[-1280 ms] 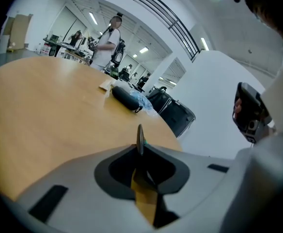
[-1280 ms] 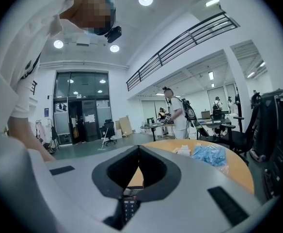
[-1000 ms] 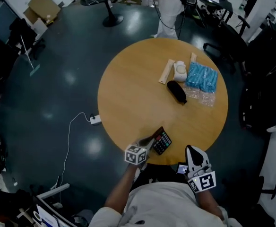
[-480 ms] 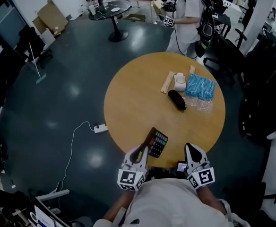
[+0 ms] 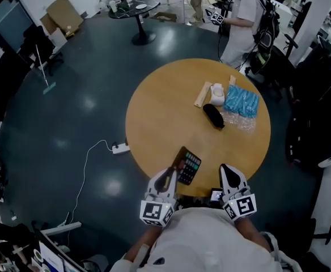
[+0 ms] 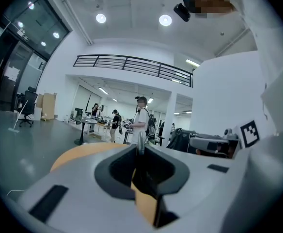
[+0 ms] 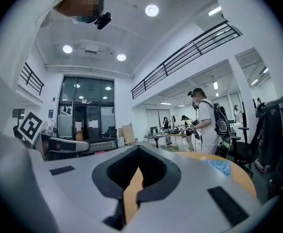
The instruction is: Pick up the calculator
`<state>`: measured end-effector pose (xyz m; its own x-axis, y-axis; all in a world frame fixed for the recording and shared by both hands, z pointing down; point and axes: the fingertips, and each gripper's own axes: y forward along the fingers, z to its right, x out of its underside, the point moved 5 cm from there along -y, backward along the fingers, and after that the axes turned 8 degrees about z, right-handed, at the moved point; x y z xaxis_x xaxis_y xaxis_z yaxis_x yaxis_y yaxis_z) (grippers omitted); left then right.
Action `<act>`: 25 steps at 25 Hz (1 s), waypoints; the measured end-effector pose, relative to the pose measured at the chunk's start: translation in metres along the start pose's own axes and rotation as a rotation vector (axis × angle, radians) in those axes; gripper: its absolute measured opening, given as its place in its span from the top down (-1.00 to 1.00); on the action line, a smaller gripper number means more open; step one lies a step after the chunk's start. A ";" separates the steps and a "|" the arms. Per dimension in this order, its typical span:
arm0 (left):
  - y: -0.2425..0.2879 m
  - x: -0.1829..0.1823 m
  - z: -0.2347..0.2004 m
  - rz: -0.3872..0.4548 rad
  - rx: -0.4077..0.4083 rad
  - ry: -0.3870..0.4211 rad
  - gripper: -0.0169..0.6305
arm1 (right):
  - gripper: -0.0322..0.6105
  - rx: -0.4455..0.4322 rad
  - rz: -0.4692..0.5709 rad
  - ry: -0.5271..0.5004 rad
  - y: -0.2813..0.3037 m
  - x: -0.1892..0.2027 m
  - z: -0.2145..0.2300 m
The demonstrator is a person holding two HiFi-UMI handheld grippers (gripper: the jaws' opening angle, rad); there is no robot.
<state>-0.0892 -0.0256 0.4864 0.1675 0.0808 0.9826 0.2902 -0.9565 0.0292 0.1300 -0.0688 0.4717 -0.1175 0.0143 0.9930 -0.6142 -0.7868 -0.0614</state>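
The black calculator (image 5: 188, 166), with coloured keys, hangs tilted over the near edge of the round wooden table (image 5: 160, 112). My left gripper (image 5: 174, 173) is shut on its near left edge and holds it off the tabletop. In the left gripper view the calculator (image 6: 144, 176) shows edge-on as a thin dark slab between the jaws of that gripper (image 6: 140, 148). My right gripper (image 5: 228, 173) hovers at the table's near edge, to the right of the calculator, jaws together and empty. In its own view the right gripper (image 7: 137, 152) shows only table through a narrow slit.
At the table's far right lie a black pouch (image 5: 213, 115), a white object (image 5: 216, 93), a beige stick (image 5: 202, 94) and a blue packet (image 5: 240, 101). A power strip (image 5: 120, 148) lies on the floor to the left. A person (image 5: 247, 21) stands beyond the table.
My left gripper has risen with the calculator, which has left the tabletop and now hangs tilted. The right gripper has barely moved.
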 end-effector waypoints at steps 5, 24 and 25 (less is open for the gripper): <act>0.005 0.001 -0.004 -0.005 0.010 -0.011 0.79 | 0.86 0.007 -0.003 -0.019 0.009 -0.002 0.002; 0.011 0.000 -0.010 -0.001 0.045 -0.049 0.79 | 0.86 0.023 0.002 -0.019 0.016 -0.004 0.002; 0.011 0.000 -0.010 0.000 0.044 -0.050 0.79 | 0.86 0.024 0.000 -0.018 0.016 -0.003 0.002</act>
<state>-0.0952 -0.0391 0.4883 0.2141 0.0962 0.9721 0.3316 -0.9432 0.0203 0.1222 -0.0833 0.4679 -0.1031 0.0027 0.9947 -0.5953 -0.8013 -0.0595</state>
